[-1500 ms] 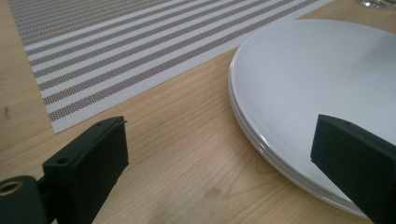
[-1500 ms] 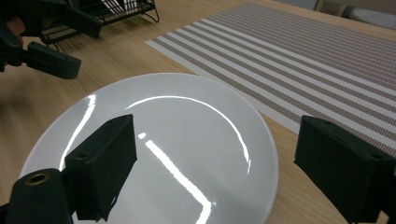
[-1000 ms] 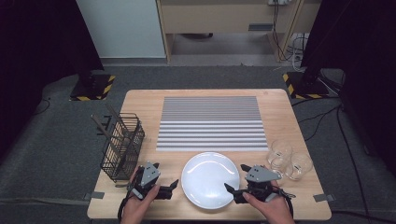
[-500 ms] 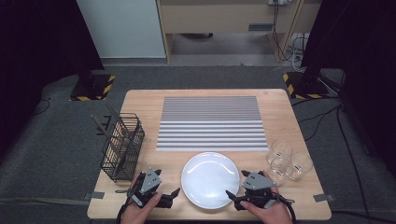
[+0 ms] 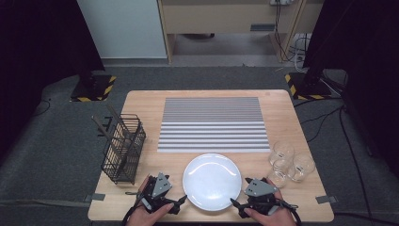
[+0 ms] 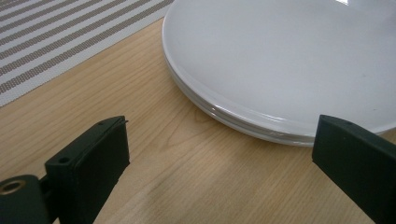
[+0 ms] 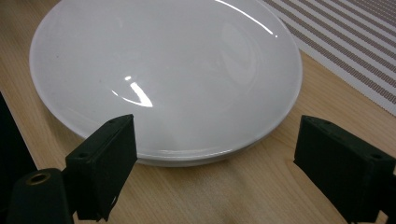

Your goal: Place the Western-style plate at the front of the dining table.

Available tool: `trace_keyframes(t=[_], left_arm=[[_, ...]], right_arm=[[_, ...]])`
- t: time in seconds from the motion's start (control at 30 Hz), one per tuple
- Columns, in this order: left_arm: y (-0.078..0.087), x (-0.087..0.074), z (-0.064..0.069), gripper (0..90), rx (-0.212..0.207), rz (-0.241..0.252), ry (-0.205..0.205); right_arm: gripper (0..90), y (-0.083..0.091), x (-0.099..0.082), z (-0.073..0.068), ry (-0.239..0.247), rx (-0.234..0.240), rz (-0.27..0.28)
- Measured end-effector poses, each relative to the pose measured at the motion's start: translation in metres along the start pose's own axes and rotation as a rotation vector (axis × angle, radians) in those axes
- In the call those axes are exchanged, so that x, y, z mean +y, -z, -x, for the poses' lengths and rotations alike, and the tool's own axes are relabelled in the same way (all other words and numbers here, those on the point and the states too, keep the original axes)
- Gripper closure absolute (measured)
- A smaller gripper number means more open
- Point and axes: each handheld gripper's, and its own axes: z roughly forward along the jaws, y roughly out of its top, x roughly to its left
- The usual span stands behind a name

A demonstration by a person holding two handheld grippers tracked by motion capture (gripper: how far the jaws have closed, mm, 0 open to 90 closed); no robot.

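Two grippers flank the white plates [image 5: 212, 181] at the near edge of the table [image 5: 282, 117], the left gripper [image 5: 182, 200] at the stack's 8 o'clock and the right gripper [image 5: 234, 203] at its 4 o'clock. Against the frames of a second ago, both hands sit slightly nearer the person's edge and lower in the high view, with the tips still turned inward toward the rim; the plates themselves have not shifted. The left gripper view shows two stacked rims, so the pile counts at least two plates. In that view the jaws stand wide apart, bare wood between them, the right-hand jaw overlapping the rim in the picture; contact cannot be confirmed. In the right gripper view the jaws are likewise spread wide, straddling the near rim without pressing on it, and nothing is held. Judgement: the small retreat reads as a lining-up of both tools at rim height before a grasp from either side, not as a withdrawal from the work. No lift has begun. The striped placemat [image 5: 211, 123] lies unoccupied at 12 o'clock from the plates and is a likely destination, though that is inference. The wire basket [image 5: 123, 149] with its utensils stands at 9 o'clock, and three glasses [image 5: 288, 163] at 3 o'clock, near the right hand; care is advised there.
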Motion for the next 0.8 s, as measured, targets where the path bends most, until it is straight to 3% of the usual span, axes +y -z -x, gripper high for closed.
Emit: trace_keyframes(t=[0.43, 0.8], left_arm=[[-0.011, 0.003, 0.009, 3.8, -0.028, -0.026, -0.03], [-0.012, 0.003, 0.008, 3.9, -0.032, -0.018, -0.019]], right_arm=[[11.4, -0.005, -0.001, 0.002, -0.017, 0.012, -0.025], [10.9, -0.007, 0.001, 0.002, -0.022, 0.019, -0.029]])
